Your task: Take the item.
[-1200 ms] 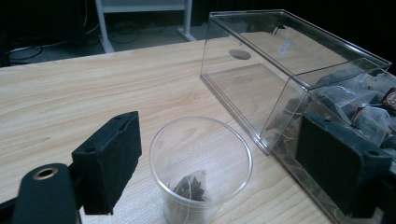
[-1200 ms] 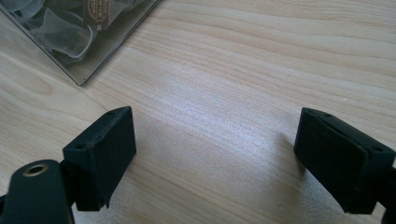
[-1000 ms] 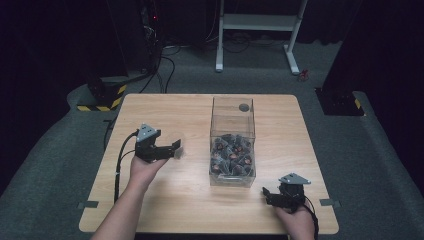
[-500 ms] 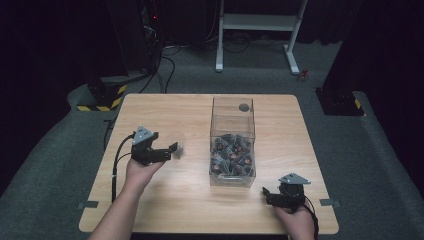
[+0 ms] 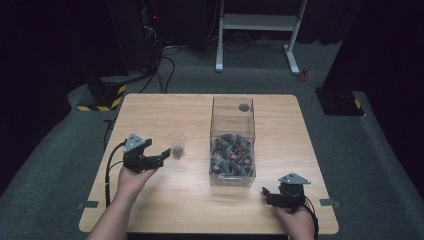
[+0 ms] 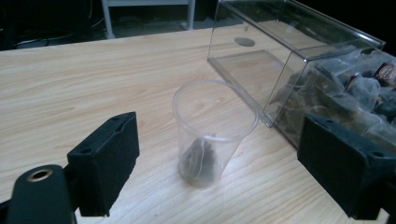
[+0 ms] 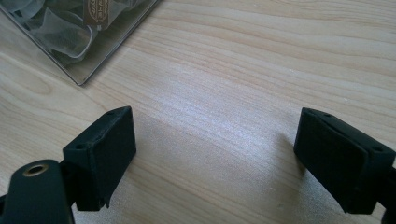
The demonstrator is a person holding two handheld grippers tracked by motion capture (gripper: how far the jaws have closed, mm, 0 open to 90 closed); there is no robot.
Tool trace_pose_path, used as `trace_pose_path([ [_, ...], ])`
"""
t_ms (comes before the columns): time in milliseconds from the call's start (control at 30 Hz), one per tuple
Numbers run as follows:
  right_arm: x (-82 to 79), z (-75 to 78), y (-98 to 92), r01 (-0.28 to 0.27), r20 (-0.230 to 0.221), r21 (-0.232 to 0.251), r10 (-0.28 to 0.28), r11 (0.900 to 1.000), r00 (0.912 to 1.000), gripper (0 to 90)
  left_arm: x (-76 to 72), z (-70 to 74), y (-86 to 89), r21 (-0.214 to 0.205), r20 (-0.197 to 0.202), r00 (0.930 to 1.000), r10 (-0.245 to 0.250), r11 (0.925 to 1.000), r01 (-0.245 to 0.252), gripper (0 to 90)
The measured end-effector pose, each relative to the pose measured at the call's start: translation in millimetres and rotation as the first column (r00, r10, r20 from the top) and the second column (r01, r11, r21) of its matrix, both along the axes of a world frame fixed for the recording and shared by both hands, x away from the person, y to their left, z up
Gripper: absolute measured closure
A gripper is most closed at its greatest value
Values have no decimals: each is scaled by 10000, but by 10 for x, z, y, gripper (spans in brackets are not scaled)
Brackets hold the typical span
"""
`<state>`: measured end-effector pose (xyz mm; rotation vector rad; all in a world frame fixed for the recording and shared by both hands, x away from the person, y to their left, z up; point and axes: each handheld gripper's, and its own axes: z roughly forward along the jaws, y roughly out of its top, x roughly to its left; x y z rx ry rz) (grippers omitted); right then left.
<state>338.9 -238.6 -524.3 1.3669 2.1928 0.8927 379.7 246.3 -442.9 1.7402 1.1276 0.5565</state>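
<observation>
Clear plastic marks the thing in play: a small cup [image 5: 176,145] stands upright on the wooden table [image 5: 165,107], left of centre, with a dark tea bag [image 6: 201,161] slumped at its bottom. At the left, the left gripper [image 5: 161,158] has drawn back toward the near-left since a second ago. Then its jaws sat around the spot where the cup now stands; now they are just short of it, and the cup stands alone on the wood. Its jaws are wide, have been closing a little, and hold nothing; in the left gripper view the cup sits beyond them and apart from both pads. I take that to mean the cup has been set down with its bag inside and let go, so this stretch of the work looks done.

Right of the cup, near but not touching, stands a tall clear box [image 5: 233,141] heaped with more bagged tea in its lower part. Farther right, at the near edge, the right gripper [image 5: 267,192] has stayed put, jaws wide and empty over bare wood.

Around the pale wood table the room is dark: grey carpet, cables and a yellow-and-black striped base [image 5: 102,99] at far left, white desk legs [image 5: 257,22] behind.
</observation>
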Motion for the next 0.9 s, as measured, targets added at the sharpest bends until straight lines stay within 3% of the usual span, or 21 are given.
trace_pose_path([
  [567,0,0,0,-1,0,-1,1,10000,10000,127,-300,-138,212,293,-297,9996,15,9996,-7,143],
  [667,0,0,0,-1,0,0,1,10000,10000,127,-341,-180,254,213,-541,9985,-68,9997,80,147],
  [900,0,0,0,-1,1,-3,1,10000,10000,127,-429,-309,318,653,-762,9971,-24,9978,74,143],
])
